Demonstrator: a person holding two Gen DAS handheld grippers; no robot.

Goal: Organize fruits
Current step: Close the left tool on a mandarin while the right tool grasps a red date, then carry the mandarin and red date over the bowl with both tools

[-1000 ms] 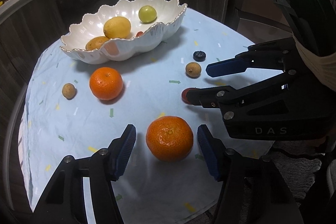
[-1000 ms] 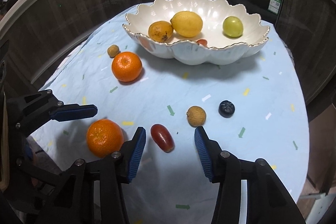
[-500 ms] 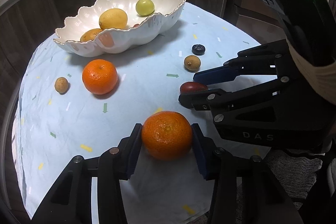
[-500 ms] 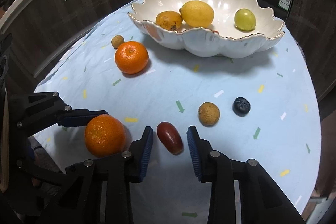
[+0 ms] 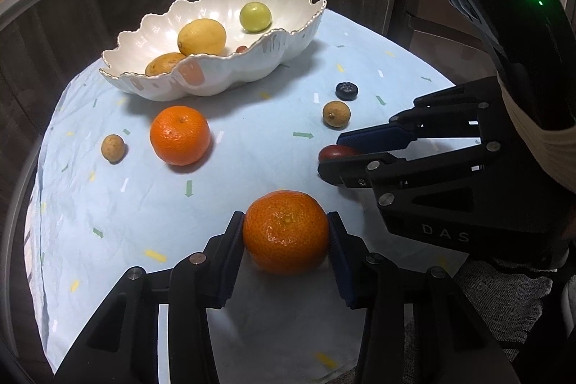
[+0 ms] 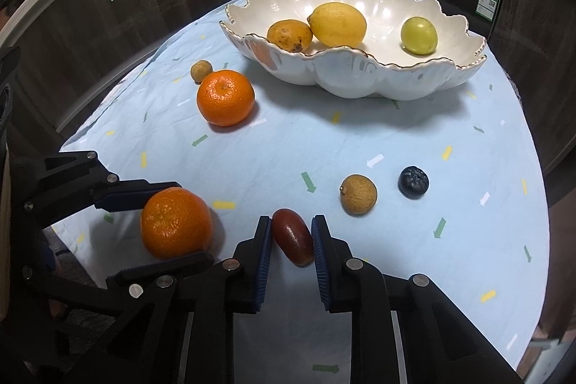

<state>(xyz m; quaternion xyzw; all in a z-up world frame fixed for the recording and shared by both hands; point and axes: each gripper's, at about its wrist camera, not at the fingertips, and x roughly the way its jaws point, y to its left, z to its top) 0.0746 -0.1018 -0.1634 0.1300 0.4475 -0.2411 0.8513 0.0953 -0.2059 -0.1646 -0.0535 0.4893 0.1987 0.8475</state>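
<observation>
The left gripper (image 5: 286, 240) had its blue-padded fingers (image 5: 230, 251) pressed against both sides of a round orange mandarin (image 5: 286, 231) near the table's (image 5: 108, 222) front edge. The right gripper (image 6: 289, 245) held a small dark-red oblong fruit (image 6: 292, 236) between narrowed fingers (image 6: 262, 258), both pads touching it. On the pale blue cloth lay one more mandarin (image 6: 225, 97), two brown longans (image 6: 358, 194) and one dark blueberry (image 6: 413, 182). The white scalloped bowl (image 6: 360, 74) held a lemon (image 6: 338, 24), a green-yellow fruit (image 6: 419, 35) and a speckled orange-yellow one (image 6: 289, 35).
</observation>
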